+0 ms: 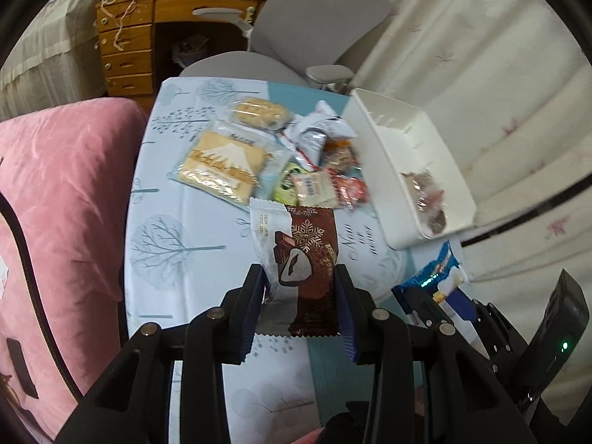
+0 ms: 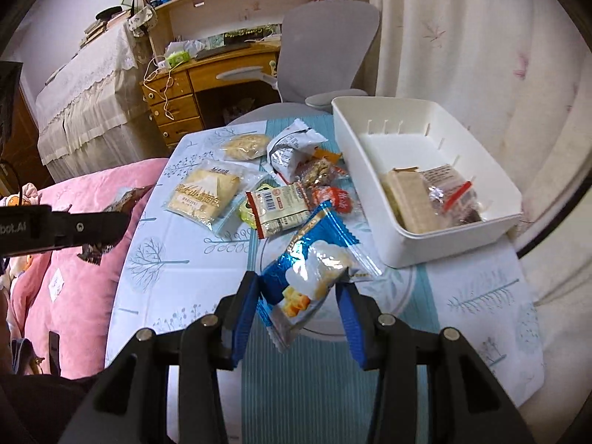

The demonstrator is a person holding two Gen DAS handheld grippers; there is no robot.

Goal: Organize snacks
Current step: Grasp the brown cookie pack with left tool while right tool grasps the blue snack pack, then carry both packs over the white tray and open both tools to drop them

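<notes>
My left gripper (image 1: pixel 300 277) is shut on a brown snack packet with a gold snowflake (image 1: pixel 309 259), held above the table. My right gripper (image 2: pixel 298 283) is shut on a blue snack packet (image 2: pixel 314 259), also lifted off the table; the same blue snack packet (image 1: pixel 440 273) shows at the lower right of the left wrist view. A white bin (image 2: pixel 458 233) stands at the table's right side with a few wrapped snacks inside. A pile of loose snacks (image 2: pixel 281 188) lies mid-table left of the bin, among them a toast-style packet (image 2: pixel 201 194) and a round pastry (image 2: pixel 246 146).
The small table wears a pale blue tree-print cloth (image 2: pixel 162 259). A pink cushion (image 2: pixel 74 270) presses against its left side. A grey office chair (image 2: pixel 322 44) and a wooden desk (image 2: pixel 177 100) stand behind it. A cream curtain (image 2: pixel 481 55) hangs to the right.
</notes>
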